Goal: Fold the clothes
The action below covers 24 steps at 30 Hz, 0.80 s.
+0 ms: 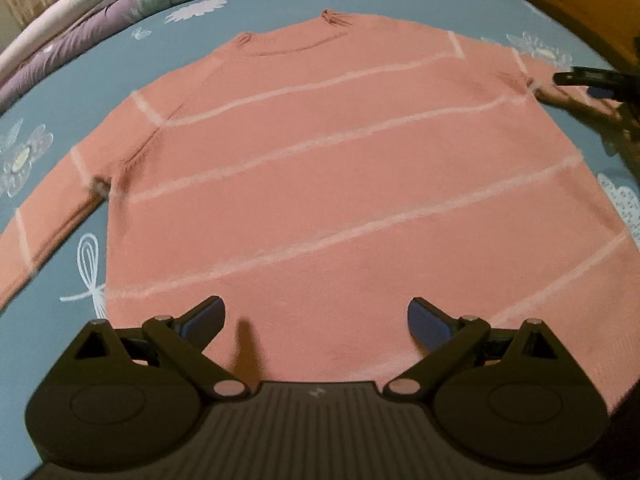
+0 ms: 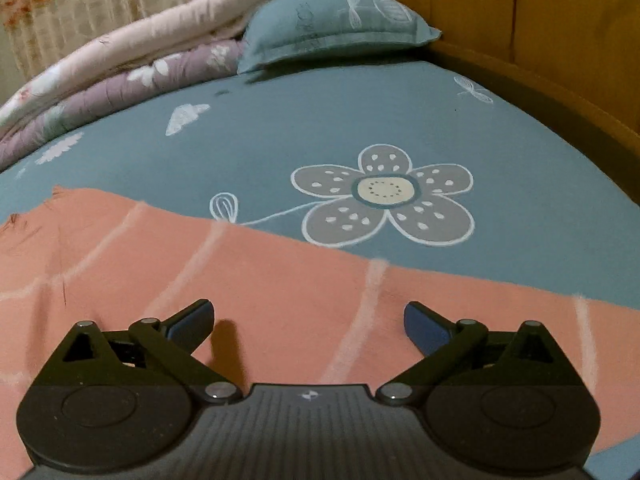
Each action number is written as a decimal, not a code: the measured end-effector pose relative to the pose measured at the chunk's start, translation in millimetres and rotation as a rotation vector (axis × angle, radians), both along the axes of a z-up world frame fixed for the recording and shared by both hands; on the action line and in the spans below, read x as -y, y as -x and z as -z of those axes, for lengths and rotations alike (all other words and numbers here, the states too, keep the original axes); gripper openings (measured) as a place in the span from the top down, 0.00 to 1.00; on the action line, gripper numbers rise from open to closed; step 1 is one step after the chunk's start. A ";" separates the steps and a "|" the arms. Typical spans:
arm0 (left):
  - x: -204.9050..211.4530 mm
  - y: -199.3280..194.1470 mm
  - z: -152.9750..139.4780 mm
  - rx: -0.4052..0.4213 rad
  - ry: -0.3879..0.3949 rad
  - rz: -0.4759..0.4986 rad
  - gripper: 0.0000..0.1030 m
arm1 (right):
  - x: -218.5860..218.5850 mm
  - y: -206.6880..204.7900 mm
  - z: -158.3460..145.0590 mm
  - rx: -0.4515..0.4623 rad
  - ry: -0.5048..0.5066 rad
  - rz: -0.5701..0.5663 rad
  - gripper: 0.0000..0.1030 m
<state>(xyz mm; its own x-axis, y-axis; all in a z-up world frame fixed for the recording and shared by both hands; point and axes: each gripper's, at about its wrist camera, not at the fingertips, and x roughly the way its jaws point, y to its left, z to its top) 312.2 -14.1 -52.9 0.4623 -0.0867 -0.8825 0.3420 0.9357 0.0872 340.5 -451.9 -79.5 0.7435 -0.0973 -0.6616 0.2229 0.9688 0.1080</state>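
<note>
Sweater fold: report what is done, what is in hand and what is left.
Done: the pink striped sweater lies spread flat on the blue bedsheet, sleeves out to the sides. In hand: nothing; the left hand-held gripper and right hand-held gripper are open above it. Left: every fold, sleeves and body.

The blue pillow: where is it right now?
In the right wrist view the blue pillow lies at the top centre, between the folded quilts and the wooden headboard.

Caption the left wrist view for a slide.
Open left gripper above a pink striped sweater spread flat on a blue floral bedsheet, sleeves out.
</note>
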 end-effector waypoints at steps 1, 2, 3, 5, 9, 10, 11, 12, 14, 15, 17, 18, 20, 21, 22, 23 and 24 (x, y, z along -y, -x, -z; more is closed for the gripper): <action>4.8 -0.7 -1.1 0.003 -0.012 0.003 0.05 | 1.1 10.1 -0.4 0.005 0.011 -0.019 0.00; 8.0 -1.9 -2.5 0.003 -0.011 0.005 0.05 | 4.1 21.5 -1.3 0.008 0.016 -0.034 0.00; 11.5 -3.6 -2.9 0.002 -0.006 0.007 0.05 | 7.4 33.1 -2.3 0.010 0.020 -0.048 0.00; 19.5 -7.0 -4.0 0.002 -0.005 0.016 0.05 | 19.1 51.0 -9.3 0.037 0.002 -0.056 0.00; 38.4 -12.4 -6.3 0.007 -0.019 0.055 0.05 | 61.3 72.6 -20.0 0.095 -0.011 0.074 0.00; 43.2 -13.7 -6.8 0.009 -0.022 0.066 0.05 | 74.2 75.2 -20.3 0.101 -0.015 0.129 0.00; 47.9 -14.9 -7.3 0.011 -0.026 0.076 0.05 | 87.6 77.8 -17.0 0.094 -0.035 0.180 0.00; 51.8 -15.1 -8.3 0.014 -0.030 0.086 0.05 | 98.3 82.8 -12.4 0.083 -0.059 0.221 0.00; 57.0 -14.1 -10.0 0.018 -0.040 0.098 0.05 | 107.3 97.1 -10.3 0.100 -0.077 0.212 0.00; 58.5 -13.0 -10.9 0.021 -0.046 0.101 0.05 | 111.3 104.4 -9.6 0.110 -0.085 0.204 0.00; 59.3 -12.4 -12.1 0.022 -0.051 0.100 0.05 | 109.4 112.1 -14.3 0.074 -0.043 0.222 0.00; 58.5 -12.8 -12.4 0.021 -0.050 0.096 0.05 | 108.2 114.0 -16.7 0.065 -0.028 0.235 0.00; 58.2 -14.6 -12.5 0.018 -0.049 0.084 0.05 | 108.9 114.3 -21.6 0.077 -0.033 0.259 0.00; 58.9 -16.5 -12.3 0.017 -0.049 0.078 0.05 | 110.0 112.5 -22.2 0.092 -0.050 0.262 0.00; 60.0 -18.5 -12.0 0.014 -0.050 0.073 0.05 | 109.7 108.4 -20.6 0.082 -0.053 0.262 0.00; 62.1 -19.5 -12.0 0.015 -0.055 0.068 0.05 | 109.1 103.9 -18.7 0.067 -0.052 0.262 0.00; 63.1 -19.6 -13.1 0.021 -0.059 0.069 0.05 | 108.6 99.5 -16.8 0.052 -0.051 0.261 0.00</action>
<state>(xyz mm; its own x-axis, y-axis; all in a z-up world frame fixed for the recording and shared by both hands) 331.8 -77.1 -39.7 0.4752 -0.0671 -0.8773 0.4026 0.9032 0.1490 241.0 -560.4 -62.7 0.7309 -0.2581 -0.6318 0.4575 0.8723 0.1728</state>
